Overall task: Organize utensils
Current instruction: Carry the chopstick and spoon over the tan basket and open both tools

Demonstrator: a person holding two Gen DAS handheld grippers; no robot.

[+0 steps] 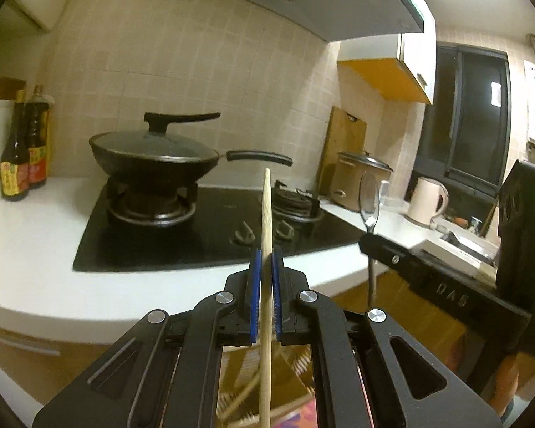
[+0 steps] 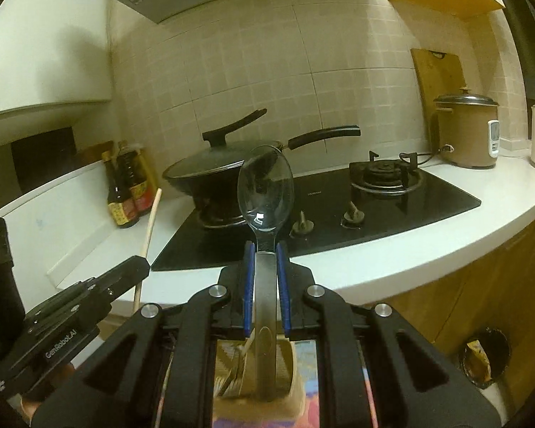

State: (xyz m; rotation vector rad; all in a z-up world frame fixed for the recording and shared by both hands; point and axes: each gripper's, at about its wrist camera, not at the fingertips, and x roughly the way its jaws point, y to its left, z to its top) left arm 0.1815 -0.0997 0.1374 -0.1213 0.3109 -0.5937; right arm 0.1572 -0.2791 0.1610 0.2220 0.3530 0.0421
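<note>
I have both tools loaded and lifted in front of the stove, so I read this as the carry step of the sorting job: each utensil is picked up and not yet put anywhere. My left gripper (image 1: pixel 266 264) has its blue-padded jaws pinched on a single wooden chopstick (image 1: pixel 266 221), which stands nearly upright, its tip rising above the jaws against the black hob (image 1: pixel 160 235) and its lower end running down past the linkage. My right gripper (image 2: pixel 265 260) has its jaws closed on the flat metal handle of a spoon (image 2: pixel 265 185), bowl up and facing the camera, right in line with the lidded wok (image 2: pixel 214 174). From the left wrist view I can see the spoon off to the right, and from the right wrist view the chopstick shows just to the left, so the two tools sit side by side, near each other but apart, both out in front of the white counter (image 2: pixel 374 267). Under both grippers I glimpse what looks like a holder or tray with more utensils and a patterned surface, but it is blurred and mostly hidden by the linkages, so I cannot tell its compartments. My judgement is that the next move calls for tipping each wrist down to get that receptacle in sight, then lowering one tool at a time, the thin chopstick kept straight so it does not pivot between the pads.
</note>
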